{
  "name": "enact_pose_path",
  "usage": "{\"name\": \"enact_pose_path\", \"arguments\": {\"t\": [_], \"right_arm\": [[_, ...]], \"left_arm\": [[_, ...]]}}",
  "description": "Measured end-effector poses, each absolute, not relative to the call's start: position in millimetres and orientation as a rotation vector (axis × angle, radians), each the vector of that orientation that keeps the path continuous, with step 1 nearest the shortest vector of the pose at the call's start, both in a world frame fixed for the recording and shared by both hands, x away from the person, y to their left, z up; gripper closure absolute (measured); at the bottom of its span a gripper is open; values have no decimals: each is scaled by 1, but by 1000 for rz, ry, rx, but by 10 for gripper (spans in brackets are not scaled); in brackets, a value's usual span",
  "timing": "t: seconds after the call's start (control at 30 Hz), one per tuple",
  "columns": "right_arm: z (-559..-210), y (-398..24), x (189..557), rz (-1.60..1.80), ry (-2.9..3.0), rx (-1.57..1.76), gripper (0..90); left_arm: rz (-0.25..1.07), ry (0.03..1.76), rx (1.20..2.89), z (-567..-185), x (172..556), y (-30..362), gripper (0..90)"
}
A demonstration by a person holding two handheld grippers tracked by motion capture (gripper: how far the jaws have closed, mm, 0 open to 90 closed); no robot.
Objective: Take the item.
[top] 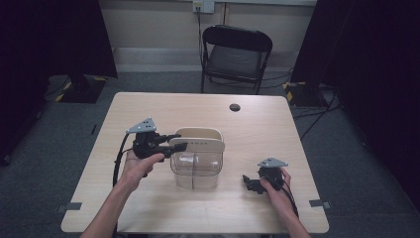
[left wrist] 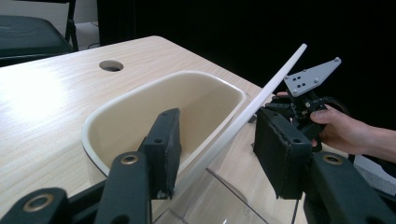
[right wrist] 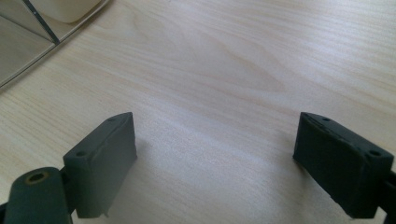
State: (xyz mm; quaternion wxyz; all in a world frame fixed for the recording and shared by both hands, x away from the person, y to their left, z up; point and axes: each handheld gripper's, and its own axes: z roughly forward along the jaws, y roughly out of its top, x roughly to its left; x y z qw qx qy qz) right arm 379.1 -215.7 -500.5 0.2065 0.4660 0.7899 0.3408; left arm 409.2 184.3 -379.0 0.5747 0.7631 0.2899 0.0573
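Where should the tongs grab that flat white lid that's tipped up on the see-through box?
Probably its raised long edge. The white lid stands tilted over the clear box, so that thin edge is free in the air. The left tongs already sit open on either side of it, coming from the person's left. Its thinness fits easily between the pads. The right tongs rest open over the table.

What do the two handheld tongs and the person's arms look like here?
Both the left tongs and right tongs are black, each topped by a grey three-cornered plate with small holes. Their jaws are blocky black pads on arms with brass-coloured pivot rings. A black cable trails from each. The forearms are bare, with no sleeves visible.
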Motion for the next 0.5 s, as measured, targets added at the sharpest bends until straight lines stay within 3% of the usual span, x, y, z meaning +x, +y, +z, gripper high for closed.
{"name": "enact_pose_path", "arguments": {"t": [0.5], "right_arm": [[-501,-216,379,949,2200,1298,123]], "left_arm": [[134,679,1787,-379,409,184,511]]}}
